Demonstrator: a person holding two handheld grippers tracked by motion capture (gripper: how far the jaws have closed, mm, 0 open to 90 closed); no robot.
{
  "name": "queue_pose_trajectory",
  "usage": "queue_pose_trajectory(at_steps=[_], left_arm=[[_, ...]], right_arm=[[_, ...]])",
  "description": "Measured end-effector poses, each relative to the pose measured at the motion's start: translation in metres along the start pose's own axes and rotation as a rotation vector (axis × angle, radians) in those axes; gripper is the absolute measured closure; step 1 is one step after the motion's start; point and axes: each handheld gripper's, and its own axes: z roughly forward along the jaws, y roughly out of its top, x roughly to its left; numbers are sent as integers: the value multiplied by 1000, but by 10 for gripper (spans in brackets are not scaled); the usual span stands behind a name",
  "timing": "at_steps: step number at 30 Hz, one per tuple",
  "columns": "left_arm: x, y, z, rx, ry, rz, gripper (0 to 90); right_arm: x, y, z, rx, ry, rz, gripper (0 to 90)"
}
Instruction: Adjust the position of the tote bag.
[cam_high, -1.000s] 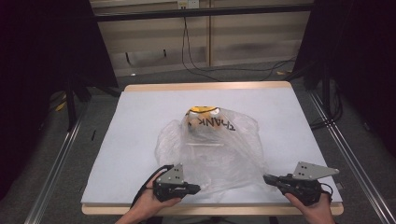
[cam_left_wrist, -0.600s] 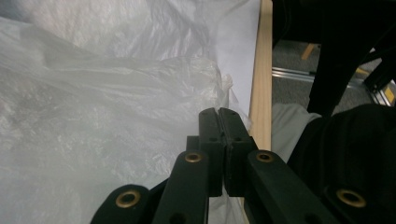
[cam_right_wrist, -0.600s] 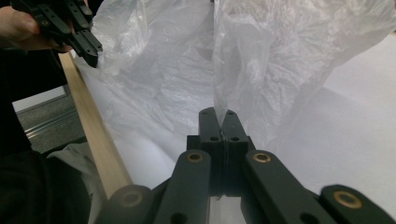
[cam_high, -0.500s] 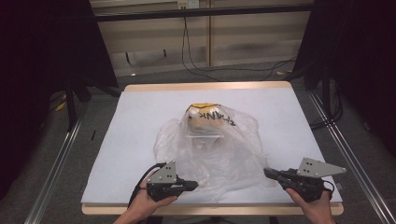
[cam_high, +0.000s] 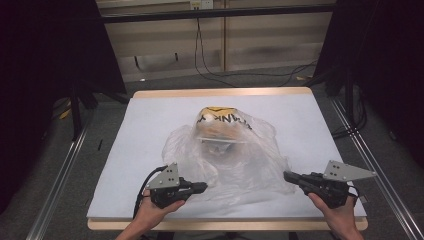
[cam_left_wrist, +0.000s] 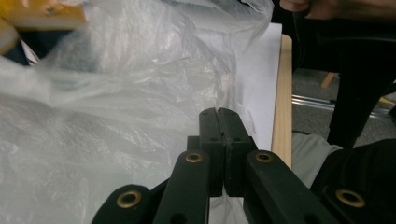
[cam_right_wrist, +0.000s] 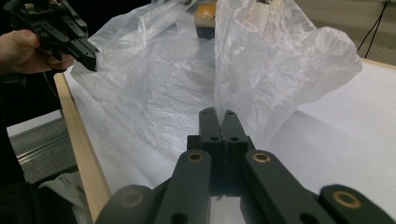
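Note:
A clear crumpled plastic bag (cam_high: 235, 160) lies on the white-covered table (cam_high: 150, 130). Inside its far end sits a yellow and black packet (cam_high: 220, 120) with dark lettering. My left gripper (cam_high: 204, 187) is shut on the bag's near left edge and holds that film slightly off the table. In the left gripper view the closed jaws meet the bag (cam_left_wrist: 116, 116) at their tip. My right gripper (cam_high: 286, 175) is shut on the near right edge. In the right gripper view the film (cam_right_wrist: 280, 70) rises straight from its closed jaws, and the left gripper (cam_right_wrist: 91, 58) pinches the far corner.
The table's wooden rim (cam_high: 225, 93) frames the white cover. Metal rails (cam_high: 60, 175) run along both sides on the floor. Cables (cam_high: 240, 75) lie behind the table by a pale wall, with dark curtains at left and right.
My left gripper has risen a little and drawn slightly left, lifting the bag's near left edge. The right gripper has stayed where it was.

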Motion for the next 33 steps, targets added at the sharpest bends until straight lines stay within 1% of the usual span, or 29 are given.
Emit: queue_pose_trajectory(at_steps=[1,2,3,4,6,7,8,9,10,11,12,13,14,15,17,18,23,24,25,26,28,29,30,31,32,33], left_arm=[[1,0,-2,-7,-5,-6,894],[2,0,-4,-24,-7,-14,894],[2,0,-4,-24,-7,-14,894],[3,1,-8,-26,1,-10,894],[3,3,-12,-42,9,-17,894],[3,3,-12,-42,9,-17,894],[4,5,-14,-48,10,-11,894],[4,7,-16,-47,24,-7,894],[4,10,-19,-58,33,-6,894],[4,12,-20,-77,30,-12,894],[4,16,-23,-92,31,-6,894],[5,19,-25,-93,28,4,894],[5,19,-25,-93,28,4,893],[5,22,-27,-106,27,2,894],[6,28,-31,-116,36,17,894],[6,30,-33,-119,35,18,894],[8,36,-35,-137,26,7,894],[7,40,-35,-129,34,17,894],[7,40,-35,-129,34,17,893],[7,45,-35,-145,35,30,893],[8,50,-37,-152,31,37,894],[9,54,-38,-153,32,45,894],[15,59,-36,-158,11,23,893],[15,59,-36,-158,11,23,893],[21,61,-32,-164,24,27,893],[21,61,-32,-164,24,27,894]], right_arm=[[0,1,-1,2,3,2,900],[0,2,-2,-2,10,2,900],[0,2,-2,-2,10,2,900],[-1,4,-2,-11,16,-1,900],[-1,6,-3,-18,13,-2,900],[-2,8,-4,-23,19,-2,900],[-2,8,-4,-23,19,-2,900],[-2,10,-4,-28,19,-5,900],[-2,12,-4,-33,21,-7,900],[-3,15,-3,-41,21,-10,900],[-3,17,-3,-45,17,-9,900],[-3,18,-2,-45,21,-11,900],[-3,18,-2,-45,21,-11,900],[-2,21,0,-47,24,-18,900],[-2,25,0,-54,28,-29,900],[-2,27,0,-59,27,-28,900],[-6,41,3,-75,46,-48,900],[-7,44,4,-87,51,-50,900],[-7,44,4,-87,51,-50,900],[-7,51,5,-93,52,-57,900],[-7,56,7,-102,58,-66,900],[-7,56,7,-102,58,-66,900],[-7,61,9,-111,68,-69,900],[-7,61,9,-111,68,-69,900],[-8,64,12,-112,71,-79,900],[-8,64,12,-112,71,-79,900]])
